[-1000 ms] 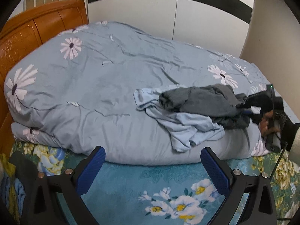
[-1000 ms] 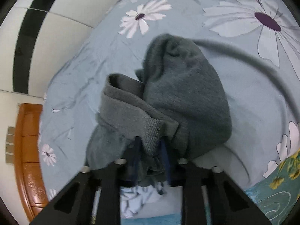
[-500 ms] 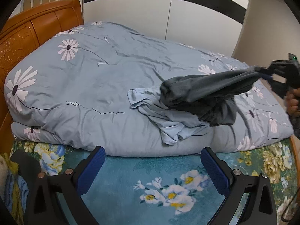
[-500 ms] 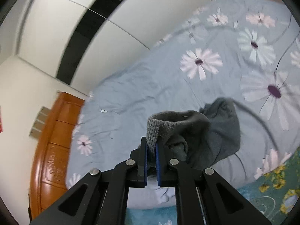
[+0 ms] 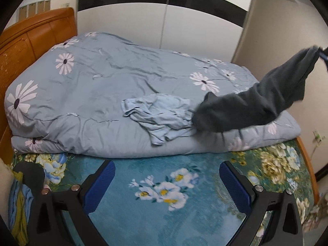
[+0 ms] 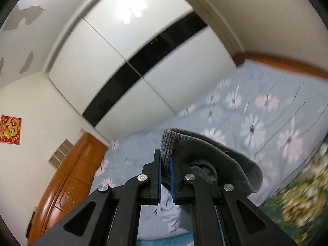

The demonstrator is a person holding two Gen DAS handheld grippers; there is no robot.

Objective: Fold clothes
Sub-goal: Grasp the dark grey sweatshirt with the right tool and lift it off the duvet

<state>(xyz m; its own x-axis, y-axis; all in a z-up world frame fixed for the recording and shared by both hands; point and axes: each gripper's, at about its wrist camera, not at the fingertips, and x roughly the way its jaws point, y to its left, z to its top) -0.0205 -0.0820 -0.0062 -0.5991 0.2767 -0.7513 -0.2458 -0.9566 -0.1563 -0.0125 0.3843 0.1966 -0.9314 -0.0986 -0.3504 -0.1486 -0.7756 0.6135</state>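
A dark grey garment (image 5: 256, 104) stretches up from the folded quilt toward the upper right, its lower end still on the bedding. My right gripper (image 6: 165, 162) is shut on its ribbed hem (image 6: 167, 143), and the rest of the garment (image 6: 225, 164) hangs below the fingers. A crumpled light blue garment (image 5: 157, 114) lies on the quilt just left of the grey one. My left gripper (image 5: 166, 180) is open and holds nothing, low over the teal floral bedsheet (image 5: 164, 186) in front of the quilt.
The folded blue daisy-print quilt (image 5: 92, 86) covers most of the bed. An orange wooden headboard (image 5: 30, 39) stands at the left, and a white wardrobe with a black band (image 5: 164, 16) behind. More clothes (image 5: 18, 205) lie piled at the lower left.
My right gripper has risen up and to the right, pulling the grey garment off the light blue one. The left gripper has drawn back a little, still open.
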